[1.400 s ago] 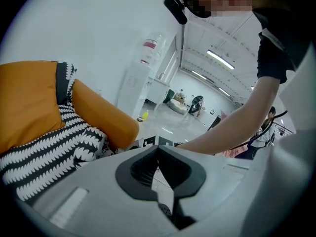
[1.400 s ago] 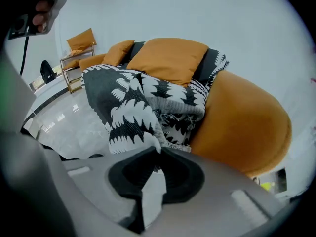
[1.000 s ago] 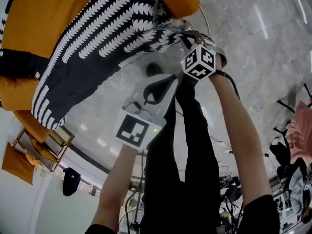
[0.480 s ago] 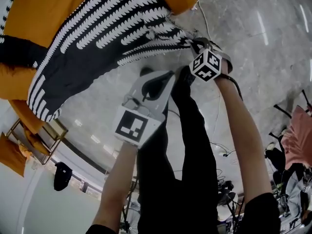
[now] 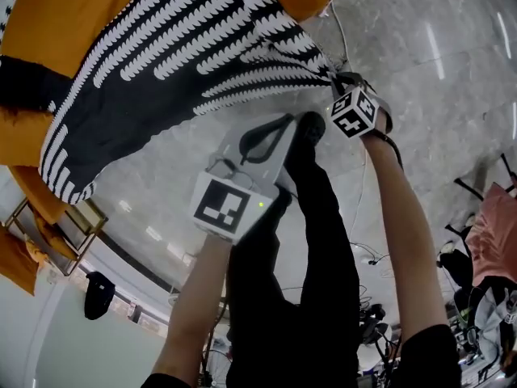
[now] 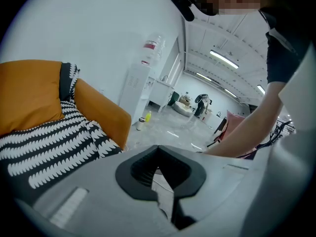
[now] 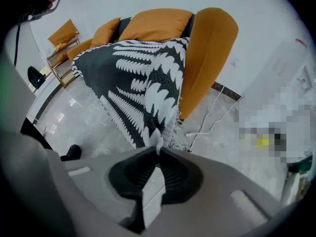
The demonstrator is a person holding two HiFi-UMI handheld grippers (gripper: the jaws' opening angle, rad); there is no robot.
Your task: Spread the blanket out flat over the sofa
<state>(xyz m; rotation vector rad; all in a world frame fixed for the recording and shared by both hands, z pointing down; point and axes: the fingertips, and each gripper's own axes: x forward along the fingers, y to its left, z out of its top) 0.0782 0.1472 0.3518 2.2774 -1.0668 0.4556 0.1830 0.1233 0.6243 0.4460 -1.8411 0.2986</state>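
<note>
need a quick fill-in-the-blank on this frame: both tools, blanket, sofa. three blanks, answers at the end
1. The right tool pinches an edge of the ____-and-white blanket.
2. The left tool has its jaws together with ____ between them.
3. The sofa under the blanket is ____ in colour.
Missing words: black; nothing; orange.

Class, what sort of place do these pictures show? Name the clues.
Probably a big open workspace, not a home: polished stone floor, ceiling strip lights, a water dispenser by the wall, loose cables beside the orange sofa.
</note>
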